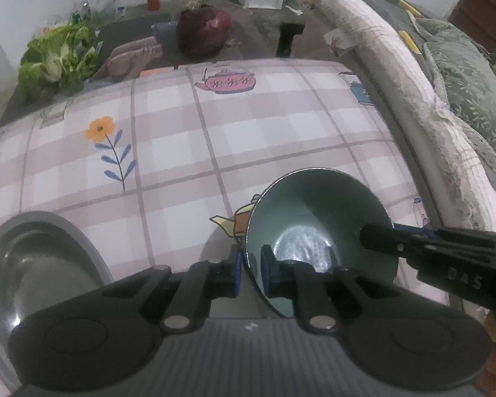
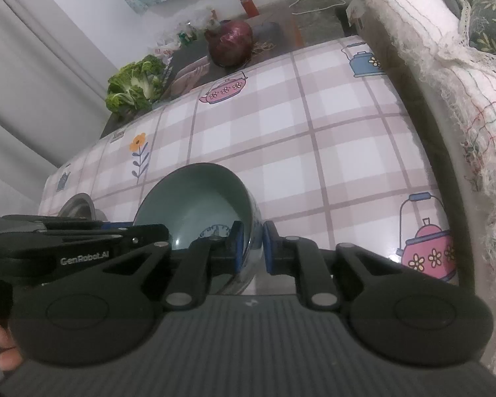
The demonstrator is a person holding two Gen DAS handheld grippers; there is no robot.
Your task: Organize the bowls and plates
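Bowl (image 1: pixel 317 228), teal inside, is sitting at the near edge of the worktop (image 1: pixel 248 139), tipped slightly. You are pinching its rim from both sides: left gripper (image 1: pixel 249 273) jaws straddling the near-left wall, right gripper (image 2: pixel 251 248) jaws straddling the right wall. Both jaws look pressed onto the wall. Metal plate (image 1: pixel 33 264) is lying to the left, nearer your left hand, just beside the bowl. Open checked cloth is stretching ahead; a sofa (image 2: pixel 446 66) is crowding the right edge.
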